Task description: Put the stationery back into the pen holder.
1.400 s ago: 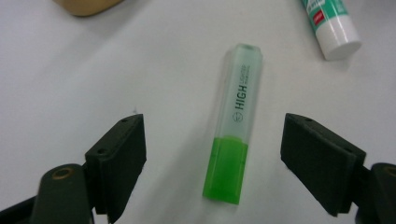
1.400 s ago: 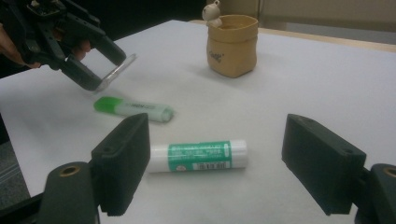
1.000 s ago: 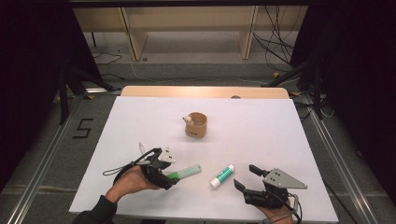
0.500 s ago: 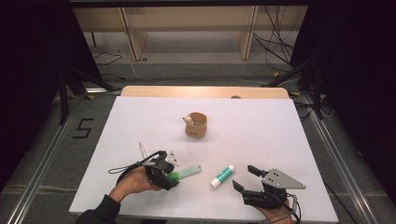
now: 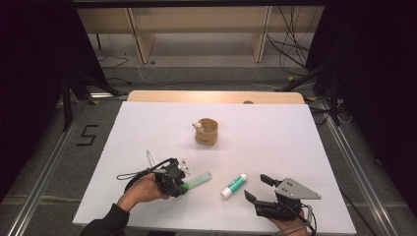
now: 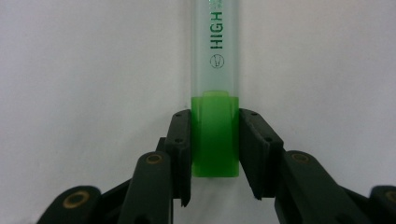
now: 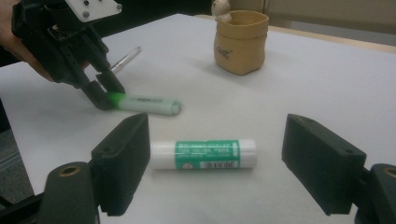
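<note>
Left gripper [image 6: 215, 154] pinches the highlighter [image 6: 215, 93] at its green end, light, stiff, probably slick plastic; right gripper [image 7: 219, 163] gapes wide near the glue stick [image 7: 204, 154]

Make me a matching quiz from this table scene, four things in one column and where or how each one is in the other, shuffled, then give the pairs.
1. highlighter
2. glue stick
3. tan pouch
4. right gripper

A. open, holding nothing
B. lying free on the white table
C. upright near the table's middle
D. clamped at its green end by the left gripper

Pairs: 1-D, 2-B, 3-C, 4-A
</note>
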`<action>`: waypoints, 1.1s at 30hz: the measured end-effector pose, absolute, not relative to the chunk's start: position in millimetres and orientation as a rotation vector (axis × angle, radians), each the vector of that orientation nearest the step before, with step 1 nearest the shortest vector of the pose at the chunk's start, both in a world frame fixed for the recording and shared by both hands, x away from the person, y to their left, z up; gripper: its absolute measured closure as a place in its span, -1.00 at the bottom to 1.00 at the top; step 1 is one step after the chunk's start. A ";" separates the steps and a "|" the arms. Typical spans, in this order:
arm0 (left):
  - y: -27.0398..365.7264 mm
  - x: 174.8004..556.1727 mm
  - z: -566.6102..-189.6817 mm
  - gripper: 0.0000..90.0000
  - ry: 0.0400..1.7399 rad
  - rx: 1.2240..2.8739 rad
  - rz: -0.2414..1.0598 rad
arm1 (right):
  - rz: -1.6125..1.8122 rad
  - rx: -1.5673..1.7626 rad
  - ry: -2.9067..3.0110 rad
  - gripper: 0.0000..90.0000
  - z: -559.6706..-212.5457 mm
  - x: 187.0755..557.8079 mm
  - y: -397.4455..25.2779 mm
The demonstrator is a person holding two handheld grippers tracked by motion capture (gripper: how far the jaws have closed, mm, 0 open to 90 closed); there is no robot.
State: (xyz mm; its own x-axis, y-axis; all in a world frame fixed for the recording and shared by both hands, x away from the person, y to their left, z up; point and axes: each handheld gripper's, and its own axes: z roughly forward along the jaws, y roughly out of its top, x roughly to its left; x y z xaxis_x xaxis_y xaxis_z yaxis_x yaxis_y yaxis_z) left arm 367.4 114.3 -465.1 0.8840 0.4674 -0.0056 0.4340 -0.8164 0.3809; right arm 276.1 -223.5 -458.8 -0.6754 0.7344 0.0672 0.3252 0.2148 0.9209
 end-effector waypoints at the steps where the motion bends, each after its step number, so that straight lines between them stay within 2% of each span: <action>1: 114.3 367.5 -464.9 0.48 0.666 2.677 0.123 | 1.453 0.985 2.112 -0.45 -459.0 276.3 -223.4; 8: 117.9 370.0 -460.4 0.48 0.691 2.651 0.092 | 1.456 0.986 2.112 -0.45 -459.2 276.5 -223.0; 18: 129.5 368.9 -432.7 0.48 0.726 2.579 0.022 | 1.443 0.912 2.088 -0.44 -454.1 270.4 -216.0; 23: 127.3 365.4 -429.3 0.48 0.710 2.577 -0.002 | 1.439 0.886 2.113 -0.45 -451.5 268.4 -204.2; 33: 113.4 355.0 -414.3 0.48 0.637 2.594 -0.029 | 1.293 0.632 2.169 -0.45 -441.9 258.3 -169.4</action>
State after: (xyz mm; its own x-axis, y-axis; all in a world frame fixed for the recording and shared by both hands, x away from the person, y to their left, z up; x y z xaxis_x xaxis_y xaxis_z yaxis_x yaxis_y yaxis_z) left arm 355.0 113.4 -414.3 0.8922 0.4331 -0.1281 0.4430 -0.7840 0.4349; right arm 258.3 -169.4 -441.9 -0.7490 0.6306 -0.2034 0.1211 0.4321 0.8937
